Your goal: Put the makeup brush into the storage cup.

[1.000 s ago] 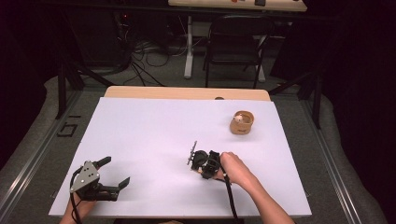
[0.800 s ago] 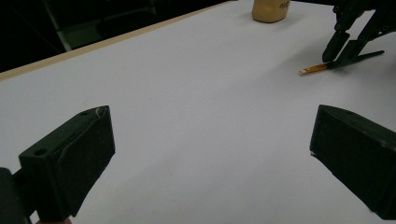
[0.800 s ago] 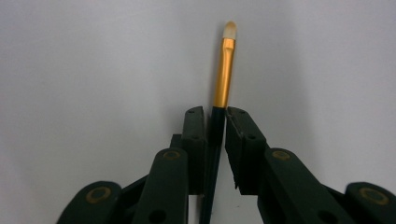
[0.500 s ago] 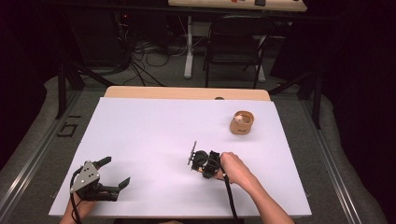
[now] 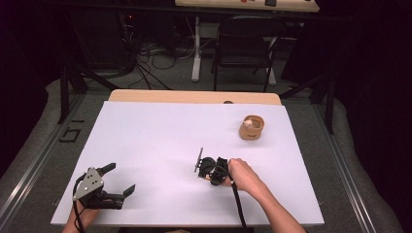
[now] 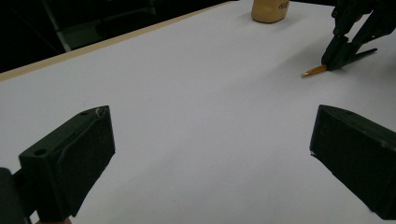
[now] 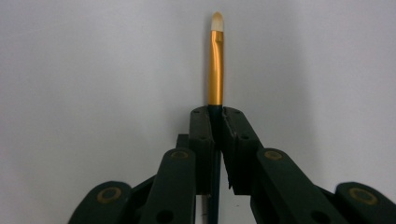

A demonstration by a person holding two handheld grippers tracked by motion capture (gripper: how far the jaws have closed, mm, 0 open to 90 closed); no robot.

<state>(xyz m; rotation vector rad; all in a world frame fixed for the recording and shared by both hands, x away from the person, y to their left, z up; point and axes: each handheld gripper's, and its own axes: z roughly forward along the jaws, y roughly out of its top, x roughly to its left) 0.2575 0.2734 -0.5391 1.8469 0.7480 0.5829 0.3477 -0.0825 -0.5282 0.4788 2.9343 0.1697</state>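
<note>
Brush (image 7: 215,60): a thin brush with a gold ferrule and a pale tip; your right gripper holds it by the dark handle, and the tip points forward, beyond the jaws, low over the white table (image 5: 160,141).
Left gripper (image 5: 120,180): jaws wide apart, holding nothing; it rests near the table's near left corner, well apart from the brush.
Right gripper (image 7: 215,114): jaws closed tight on the brush handle, just behind the ferrule.
Step in hand: I judge the pick is finished and you now carry the brush.
Next move: probably to the small wooden cup (image 5: 251,127), which stands ahead and to the right of your right gripper; lift and keep the grip firm.
</note>
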